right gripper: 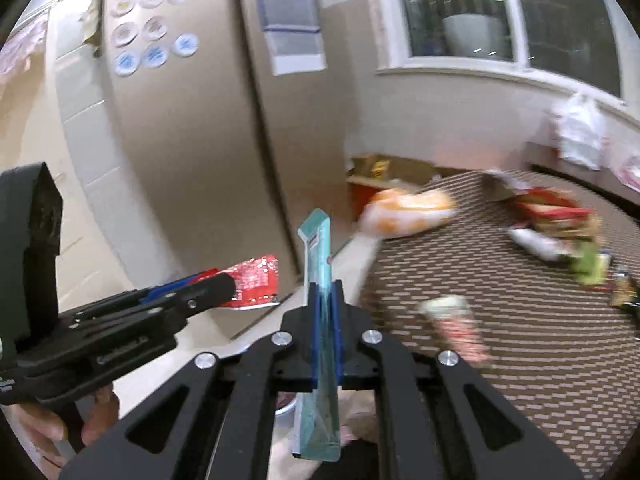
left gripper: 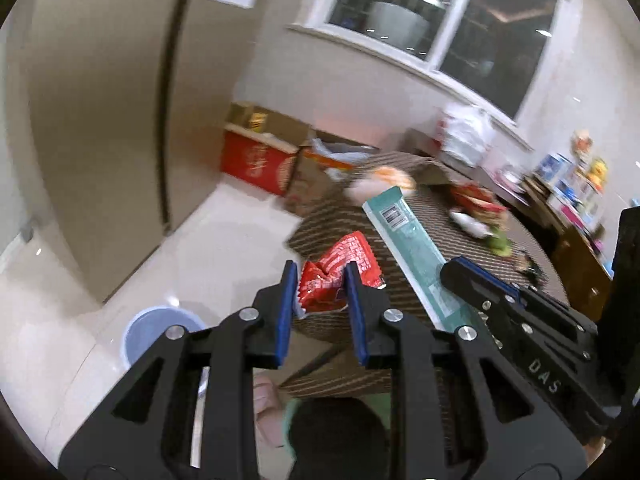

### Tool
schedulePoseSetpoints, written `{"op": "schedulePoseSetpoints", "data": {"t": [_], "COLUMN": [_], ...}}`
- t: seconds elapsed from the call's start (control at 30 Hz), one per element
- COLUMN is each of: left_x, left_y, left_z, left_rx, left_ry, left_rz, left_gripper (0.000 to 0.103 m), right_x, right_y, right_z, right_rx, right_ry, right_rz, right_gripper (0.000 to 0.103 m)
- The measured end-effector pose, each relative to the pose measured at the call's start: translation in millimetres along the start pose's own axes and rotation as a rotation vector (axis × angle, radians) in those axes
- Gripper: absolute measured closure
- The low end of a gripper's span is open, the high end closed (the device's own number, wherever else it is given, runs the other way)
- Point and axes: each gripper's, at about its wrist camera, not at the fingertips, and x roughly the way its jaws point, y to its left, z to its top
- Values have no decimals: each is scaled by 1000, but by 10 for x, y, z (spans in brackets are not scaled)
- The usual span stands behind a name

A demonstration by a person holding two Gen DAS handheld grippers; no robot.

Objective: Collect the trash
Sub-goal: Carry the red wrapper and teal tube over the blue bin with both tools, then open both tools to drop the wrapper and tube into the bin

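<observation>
Left wrist view: a crumpled red foil wrapper [left gripper: 336, 276] is seen pinched between the blue pads of the left tongs [left gripper: 320, 292], off the near edge of the surface [left gripper: 500, 264].
Right wrist view: a long flat teal packet [right gripper: 320, 280] with a barcode label is seen clamped edge-on by the right tongs [right gripper: 325, 300], which are closed tight on it.
Tongs, material: two pairs are counted, each of black rigid links with silver rivets and blue ribbed pads.
Surface, texture: a brown woven cover with a pale dashed pattern is shown, rounded at the edge.
Trash on the surface: one white-and-orange soft bag [right gripper: 408, 212] is seen at the far edge; one blurred pile of red, white and green wrappers [right gripper: 560, 224] lies toward the right; one small cylindrical cup-like item [right gripper: 456, 328] lies on its side nearest the right tongs.
Beyond the surface: two cardboard boxes are counted on the floor, one red [left gripper: 260, 160], one brown [left gripper: 312, 172].
Beside the surface, lower: one round pale-blue plastic basin [left gripper: 160, 328] is seen on the glossy tiled floor.
Hand: fingers [right gripper: 40, 432] are seen wrapped around the left tongs' handle.
</observation>
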Motion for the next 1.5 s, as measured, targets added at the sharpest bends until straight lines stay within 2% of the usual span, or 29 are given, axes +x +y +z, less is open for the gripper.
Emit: {"op": "schedulePoseSetpoints", "data": {"t": [0.2,0.4,0.5,0.6,0.7,0.73,0.83,0.97,1.23,1.5], "left_x": [5,39,32,1,1,5,47,132,272,354], "left_y": [629,1191,1411,1625,1793,1844,1953,1954,1838,1790], "left_z": [-57,-145,-171,-179,-188,-195,-215,-244,-256,-136], "left_rx": [-54,-131,-145,-189,-207,-215,-255,-249,-215,-194], "left_ry": [19,52,52,54,49,51,65,83,116,115], "left_rz": [133,218,294,298,344,352,311,300,289,312], "left_gripper": [79,79,79,79,79,79,79,79,78,78], "right_x": [582,1097,1267,1397,1565,1624,1701,1710,1636,1470], "right_y": [628,1114,1364,1536,1623,1633,1623,1609,1385,1284], "right_z": [-18,-61,-87,-76,-38,-25,-23,-102,-224,-217], "right_rx": [-100,-153,-196,-220,-203,-209,-206,-224,-228,-204], "right_ry": [91,157,156,126,101,95,96,103,116,75], "right_rz": [82,113,129,145,186,165,149,119,67,51], "right_gripper": [97,97,97,96,90,80,72,62,53,49]}}
